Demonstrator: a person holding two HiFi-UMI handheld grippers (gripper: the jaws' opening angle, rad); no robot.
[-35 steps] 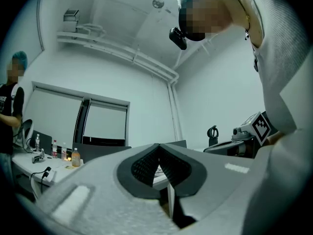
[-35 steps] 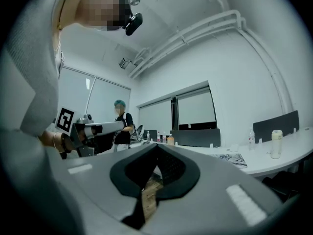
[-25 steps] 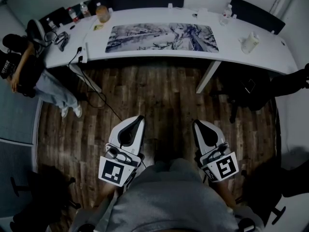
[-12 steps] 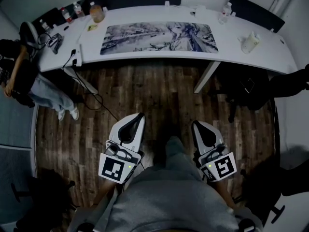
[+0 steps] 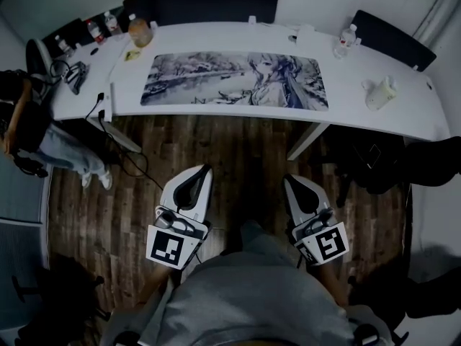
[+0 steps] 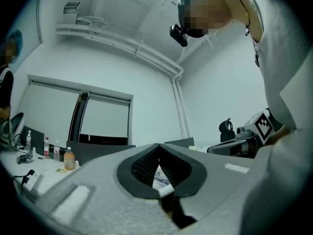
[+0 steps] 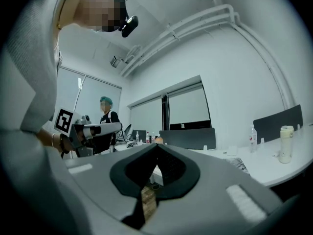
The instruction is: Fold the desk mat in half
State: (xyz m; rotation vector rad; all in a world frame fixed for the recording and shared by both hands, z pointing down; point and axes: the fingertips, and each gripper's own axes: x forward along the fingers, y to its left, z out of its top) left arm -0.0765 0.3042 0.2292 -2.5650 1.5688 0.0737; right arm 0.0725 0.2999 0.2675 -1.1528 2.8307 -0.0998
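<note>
The desk mat (image 5: 234,81), printed with a grey winter picture, lies flat and unfolded on the long white desk (image 5: 374,117) at the top of the head view. My left gripper (image 5: 203,170) and right gripper (image 5: 287,180) hang side by side over the wooden floor, well short of the desk. Both are shut with nothing between their jaws. In the left gripper view a sliver of the mat (image 6: 157,178) shows through the gap behind the closed jaws. The right gripper view looks across the desk top (image 7: 266,163).
A drink bottle (image 5: 138,30) and small bottles stand at the desk's far left, a water bottle (image 5: 346,39) and a pale jug (image 5: 382,92) at its right. Dark chairs (image 5: 202,2) stand behind. A seated person (image 5: 29,132) is at the left, with cables (image 5: 119,161) trailing down.
The desk and mat have come closer and lower in the head view as I step forward. Both grippers stay shut and level with each other.
</note>
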